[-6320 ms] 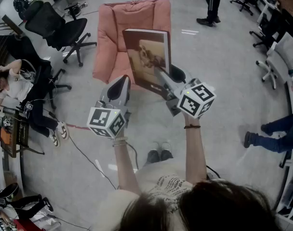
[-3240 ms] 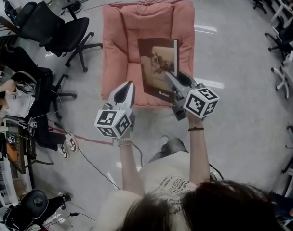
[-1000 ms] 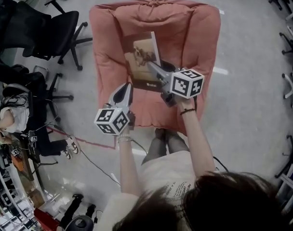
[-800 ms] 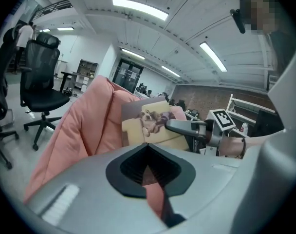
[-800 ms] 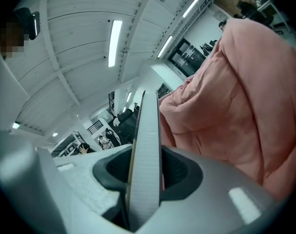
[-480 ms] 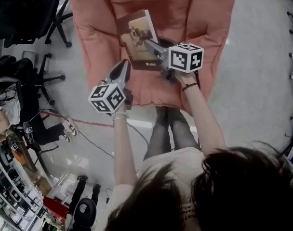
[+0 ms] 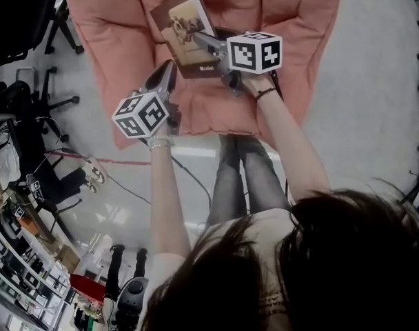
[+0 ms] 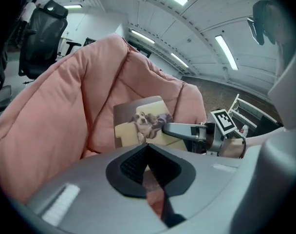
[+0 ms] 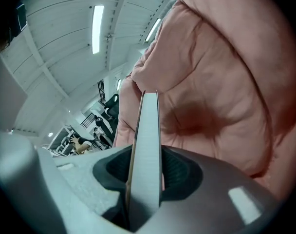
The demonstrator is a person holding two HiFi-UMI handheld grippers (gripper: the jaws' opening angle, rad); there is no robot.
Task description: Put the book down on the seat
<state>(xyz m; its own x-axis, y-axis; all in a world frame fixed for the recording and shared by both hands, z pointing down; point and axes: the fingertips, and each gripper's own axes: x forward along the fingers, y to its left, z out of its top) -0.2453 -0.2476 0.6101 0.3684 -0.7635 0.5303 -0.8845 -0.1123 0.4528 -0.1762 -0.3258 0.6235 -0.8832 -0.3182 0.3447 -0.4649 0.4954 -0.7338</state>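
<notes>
Pink padded seat point(image 7: 113, 40) fills the top of the head view, a deep armchair-type cushion with puffy back and sides. Book point(image 7: 182, 26), brown cover with a dog photo on it, is clamped in the right gripper point(image 7: 196, 38), which grips it at its right edge, near the lower corner. The book is tilted with its cover facing up toward the camera, low over the seat cushion in front of the backrest; its bottom edge looks close to the cushion, but contact can't be confirmed from these views. Right gripper view: the jaws are part-way apart and pressed on the book point(image 9: 148, 145), seen edge-on as a pale page block running straight up between the pads, with the seat point(image 9: 221, 91) right behind it. Left gripper point(image 7: 167, 74) is empty, jaws closed together with nothing between them, hovering above the front part of the cushion, just left of and below the book and apart from it. Left gripper view looks over its closed tips point(image 8: 148, 152) at the book point(image 8: 138, 123) and the right gripper point(image 8: 170, 129) holding it. Marker cubes point(image 7: 254, 52) sit at the back of each gripper. Grey floor point(image 7: 375, 116), a black office chair point(image 7: 16, 19) at left, a dark cable point(image 7: 189, 178) near the person's legs point(image 7: 244, 171).
</notes>
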